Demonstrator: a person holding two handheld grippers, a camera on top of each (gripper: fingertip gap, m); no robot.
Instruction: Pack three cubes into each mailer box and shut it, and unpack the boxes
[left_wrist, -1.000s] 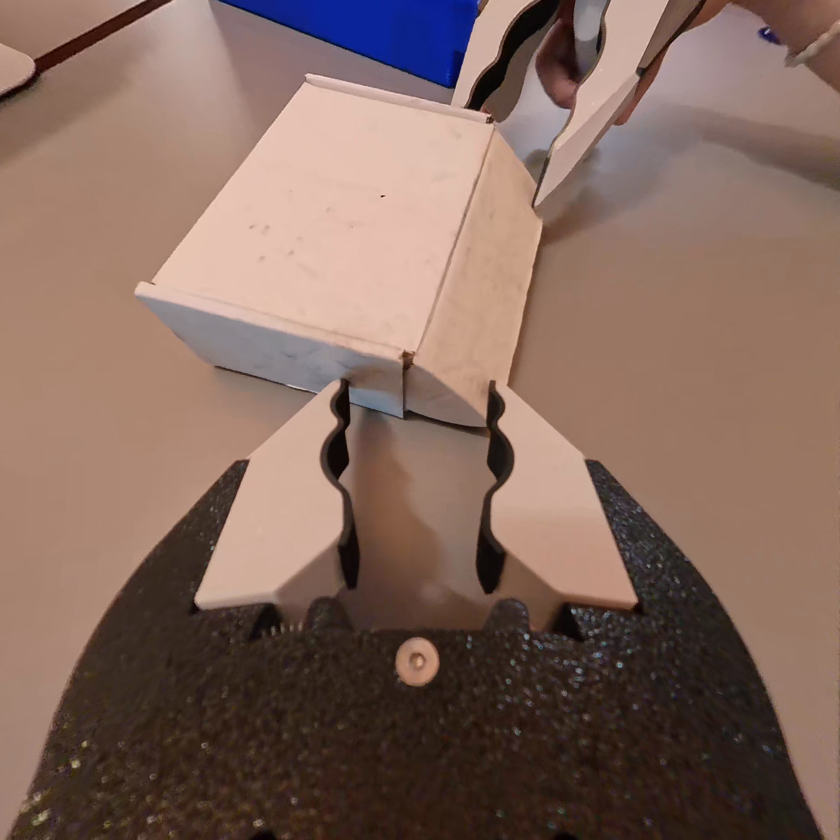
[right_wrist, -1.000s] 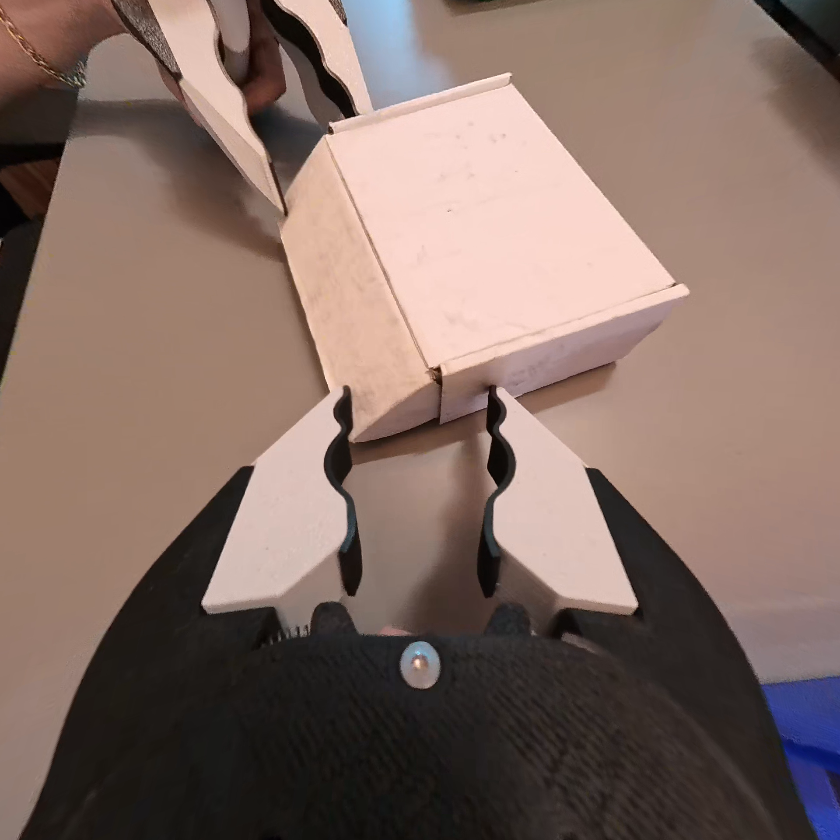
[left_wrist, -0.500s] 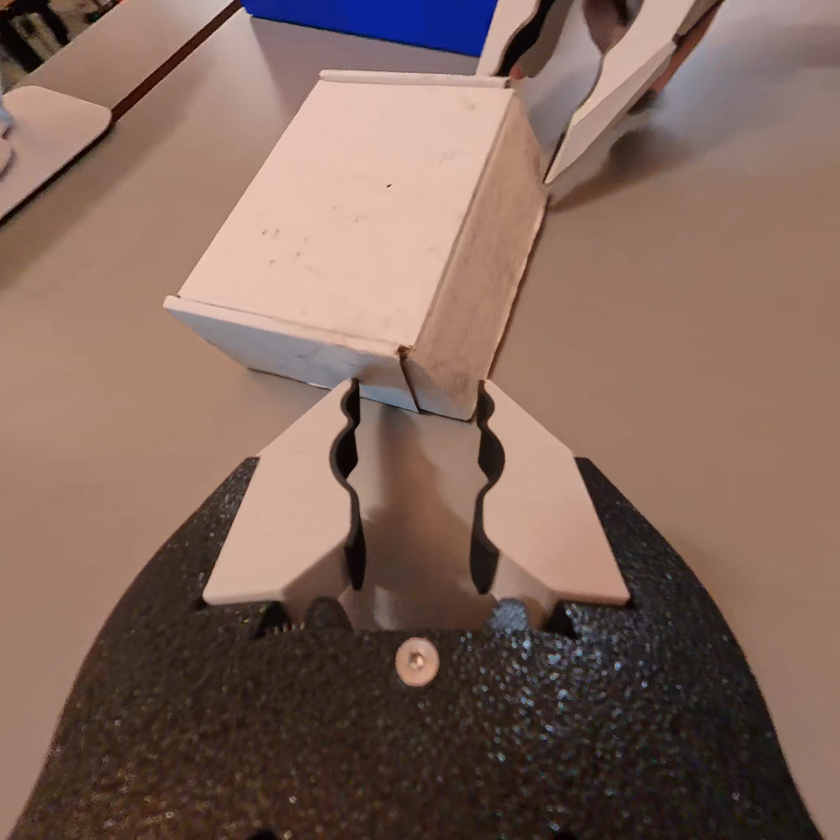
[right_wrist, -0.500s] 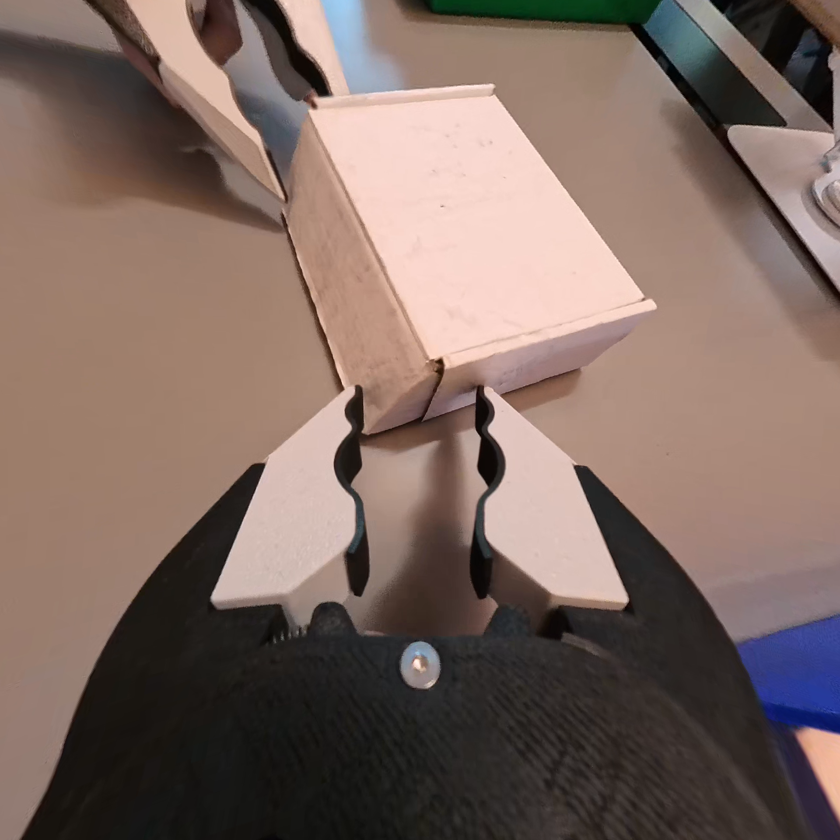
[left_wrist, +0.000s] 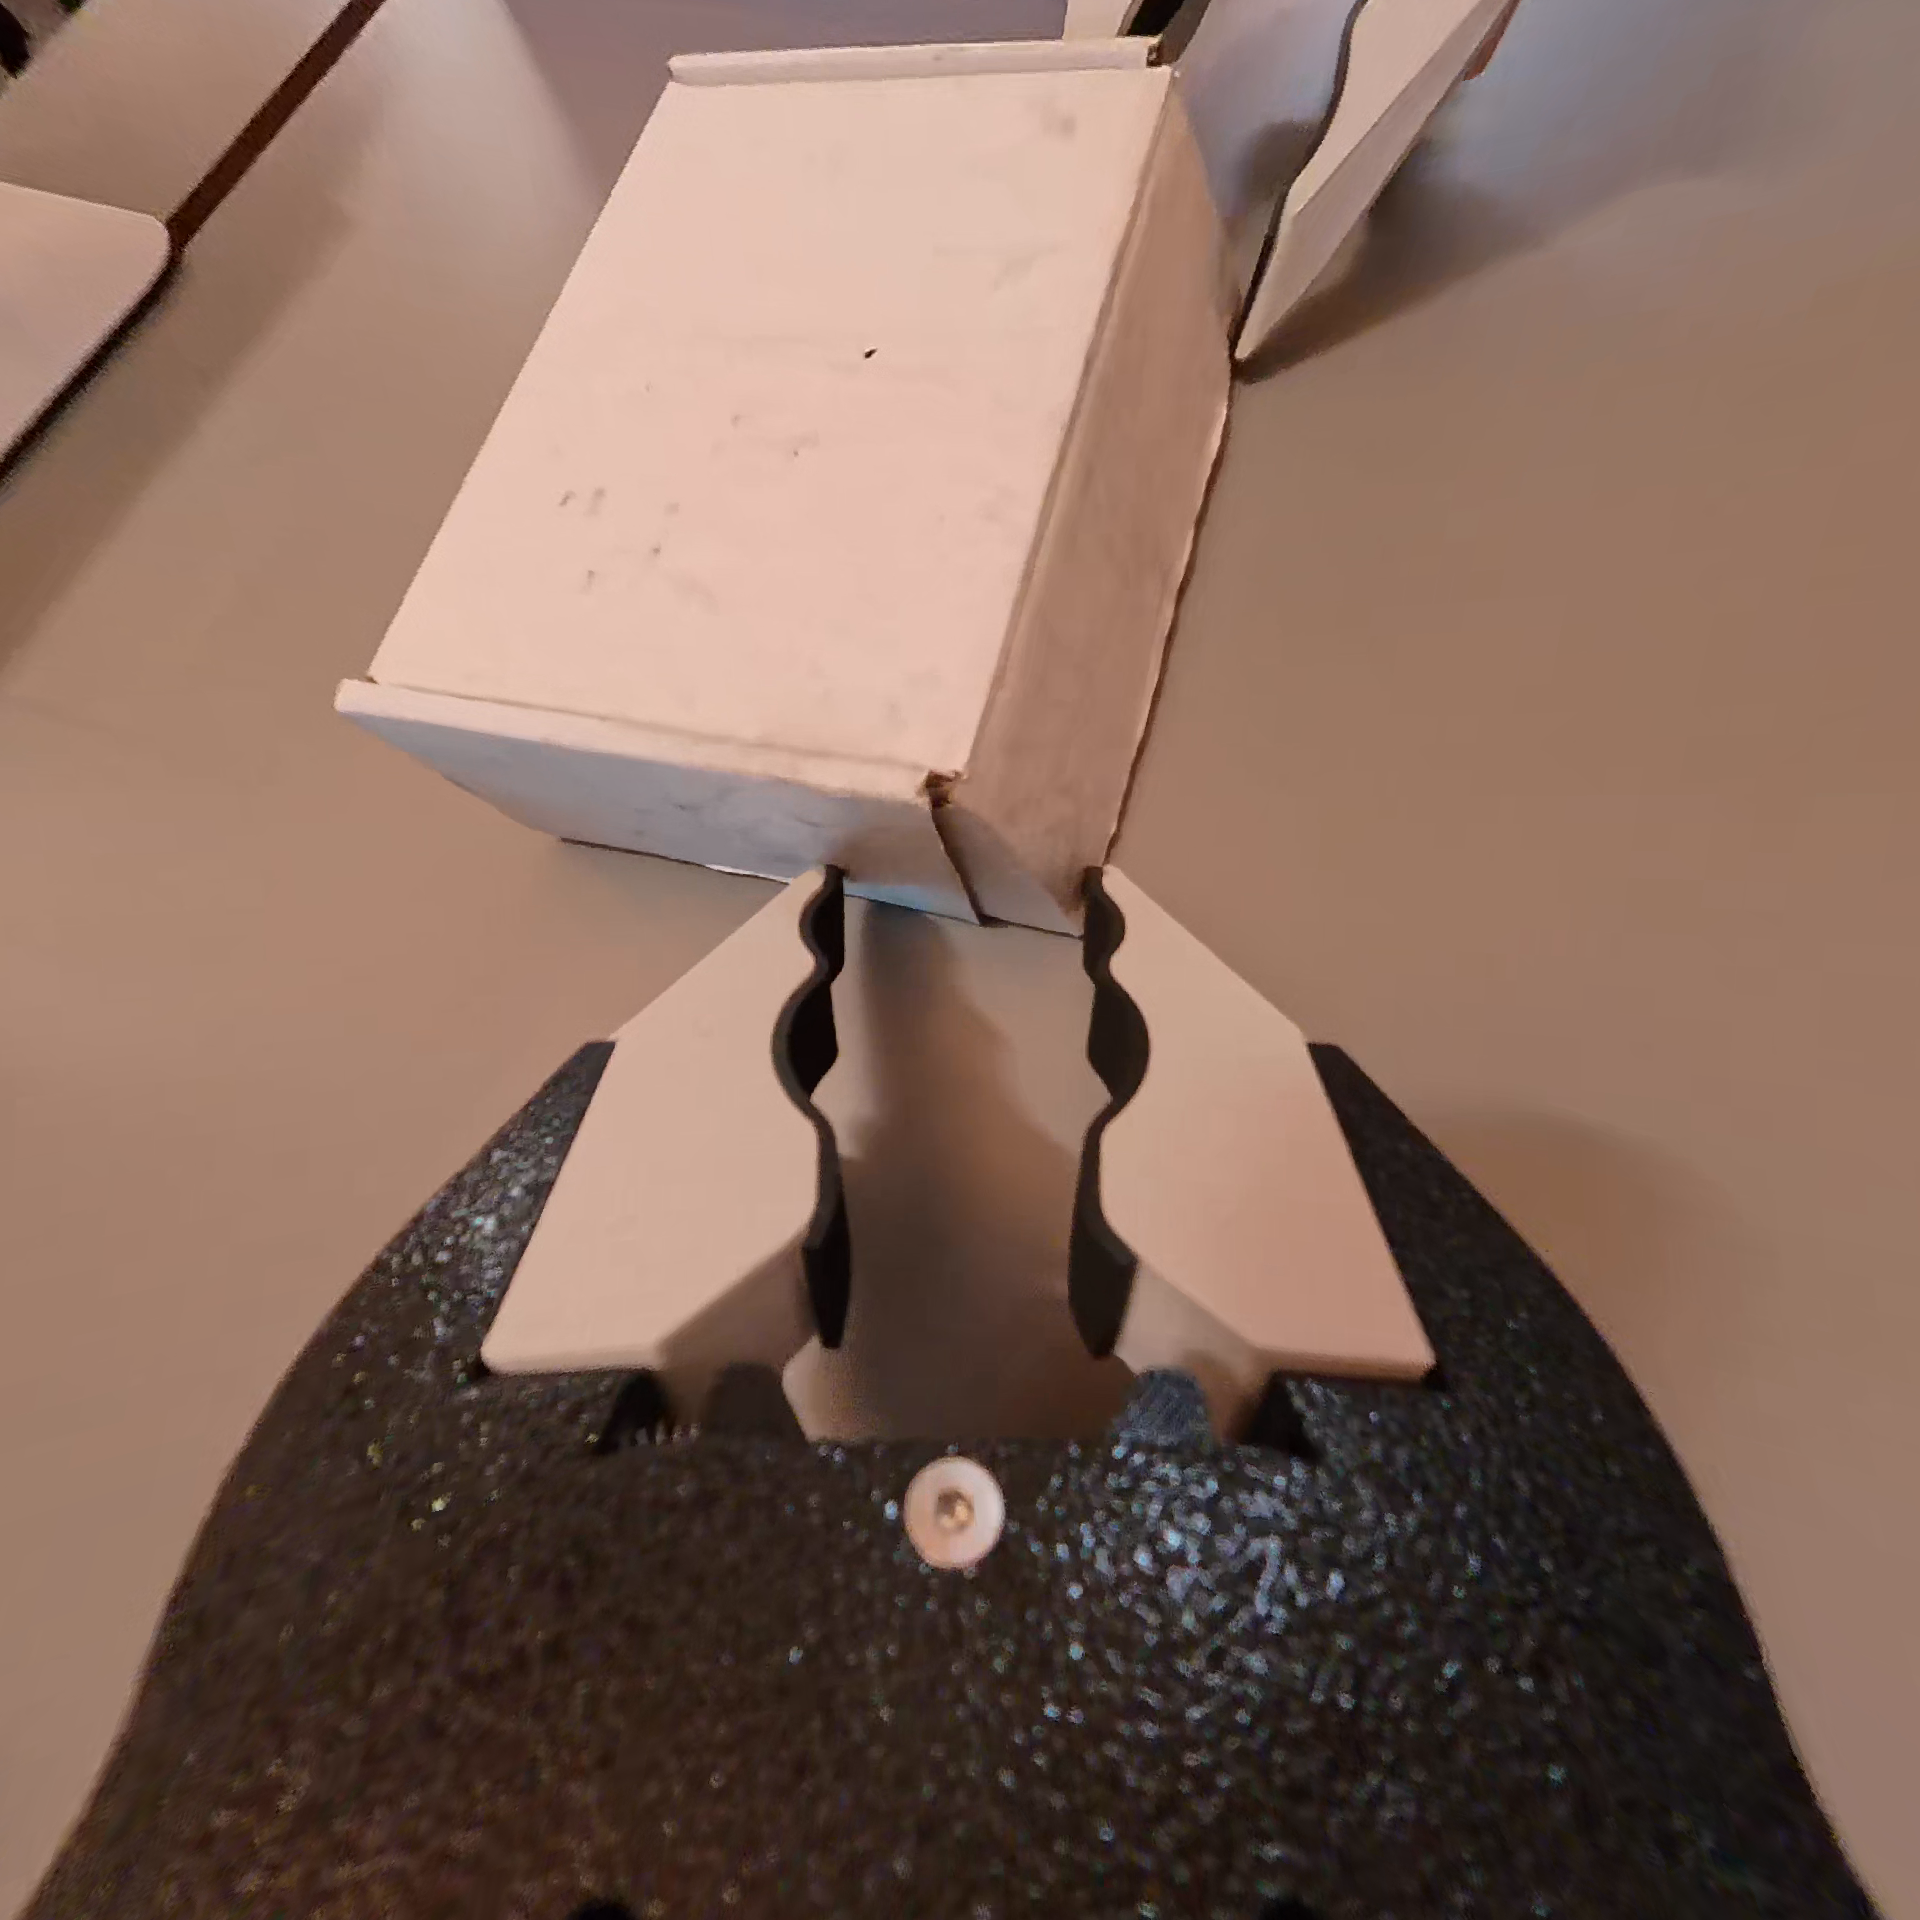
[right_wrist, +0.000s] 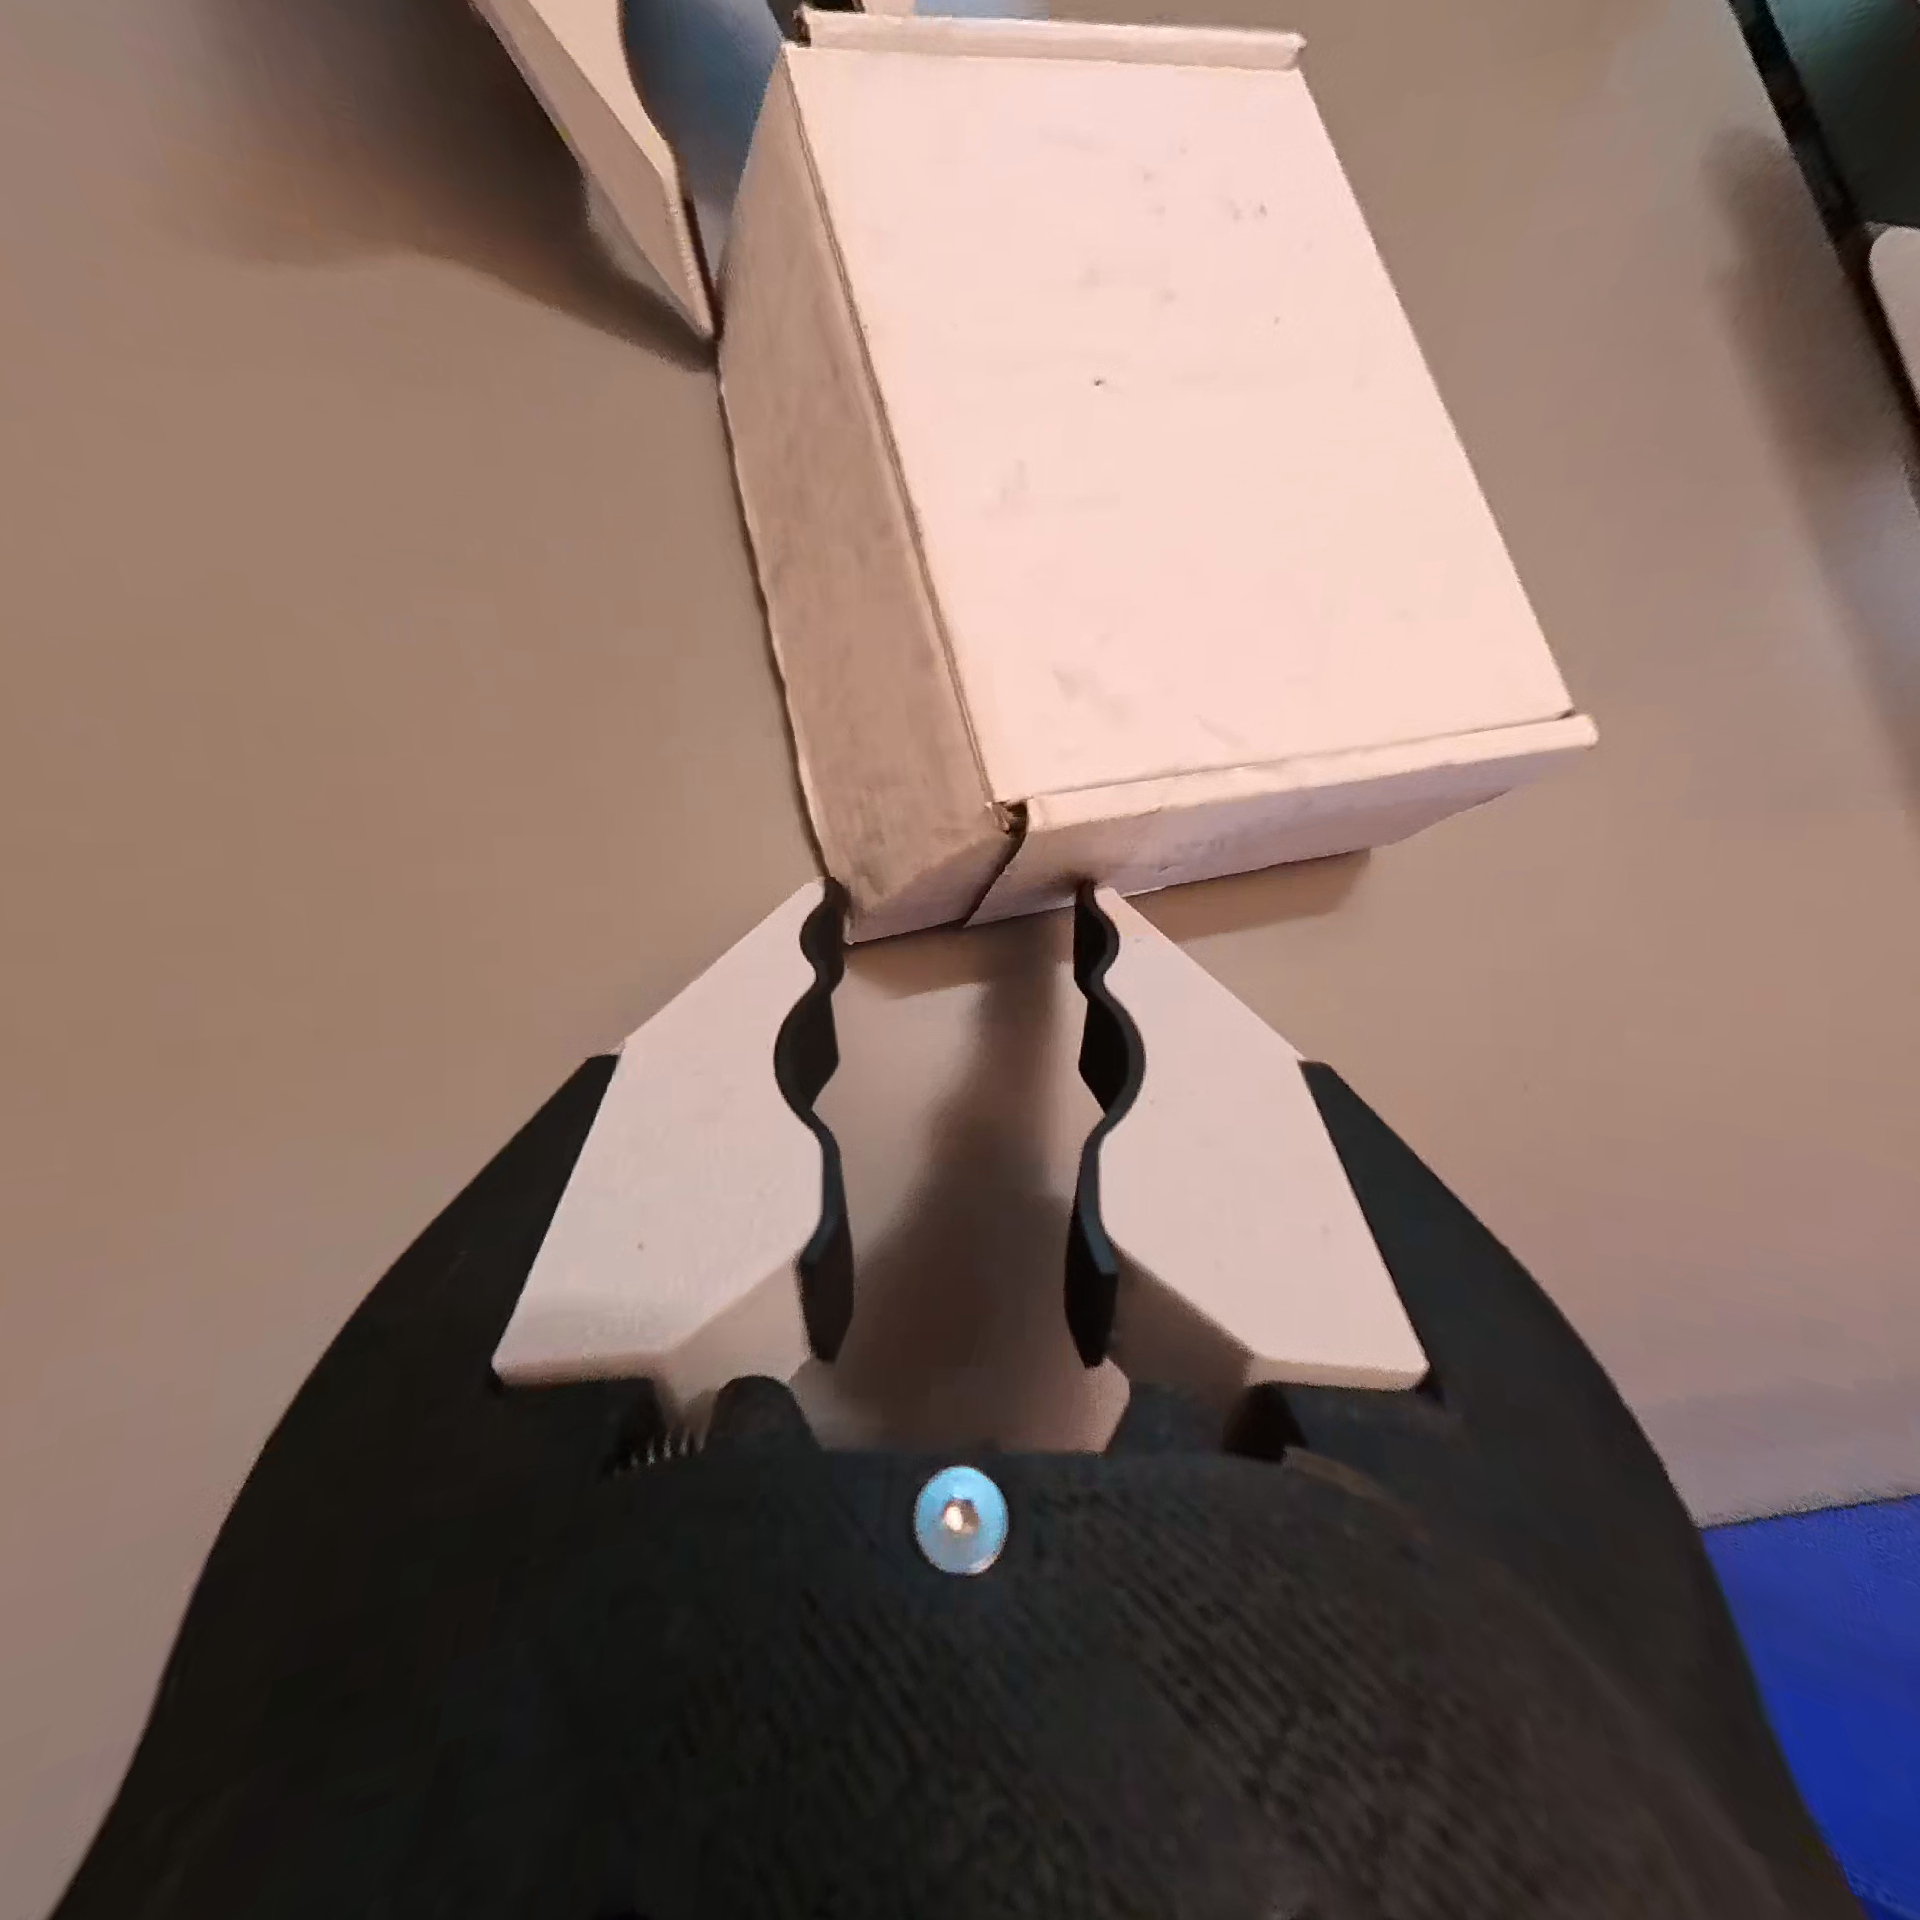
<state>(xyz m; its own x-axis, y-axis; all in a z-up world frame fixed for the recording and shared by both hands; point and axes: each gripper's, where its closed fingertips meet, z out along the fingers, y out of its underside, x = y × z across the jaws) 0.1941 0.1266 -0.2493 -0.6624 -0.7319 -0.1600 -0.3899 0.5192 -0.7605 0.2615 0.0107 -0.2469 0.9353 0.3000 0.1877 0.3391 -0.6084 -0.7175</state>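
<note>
A closed white mailer box (left_wrist: 810, 447) lies on the tan table; it also shows in the right wrist view (right_wrist: 1122, 416). No cubes are in view. My left gripper (left_wrist: 961, 894) is open, with its fingertips on either side of the box's near bottom corner, at one end of the scuffed flap side. My right gripper (right_wrist: 956, 904) is open and stands the same way at the other end of that side. Each gripper shows far off in the other's view: the right (left_wrist: 1340, 156), the left (right_wrist: 623, 177).
A blue bin (right_wrist: 1849, 1621) sits by the right gripper, at the bottom right. A pale rounded plate (left_wrist: 62, 301) lies beyond a dark table seam at the far left. A dark table edge (right_wrist: 1849, 156) runs along the right.
Both grippers have narrowed their jaws somewhat and drawn closer to the box's corners. The box fills more of both views and looks more end-on.
</note>
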